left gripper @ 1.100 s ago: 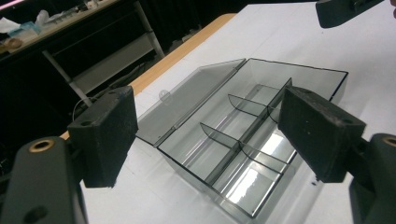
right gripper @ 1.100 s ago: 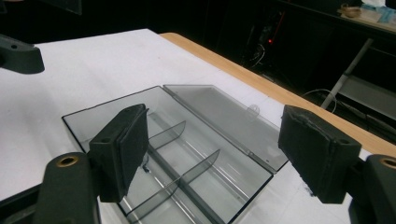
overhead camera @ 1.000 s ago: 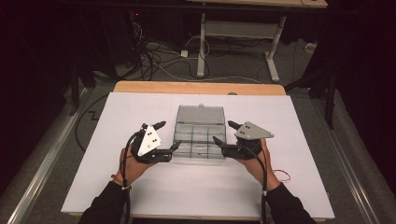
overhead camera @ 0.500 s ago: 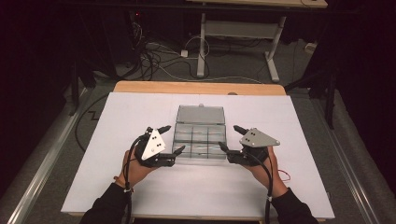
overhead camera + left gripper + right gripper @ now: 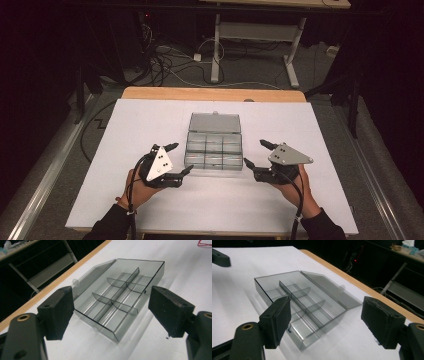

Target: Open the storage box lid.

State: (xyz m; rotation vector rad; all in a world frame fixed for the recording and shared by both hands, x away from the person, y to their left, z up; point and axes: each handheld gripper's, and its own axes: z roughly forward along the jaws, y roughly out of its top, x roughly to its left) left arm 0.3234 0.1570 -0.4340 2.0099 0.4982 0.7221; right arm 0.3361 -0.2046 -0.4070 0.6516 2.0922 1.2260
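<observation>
Clear compartment box (image 5: 213,146), lid open, mid-table between wide-open, empty left gripper (image 5: 178,159) and right gripper (image 5: 254,154); risk: light box skidding if nudged from one side.

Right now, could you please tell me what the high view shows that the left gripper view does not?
The high view alone takes in both hands, the left hand-held gripper and right hand-held gripper flanking the box, and floor cables. The left gripper view alone shows the dividers close up, forming empty compartments, and a red wire. Both show the open clear box, its lid laid back, on the white table.
</observation>
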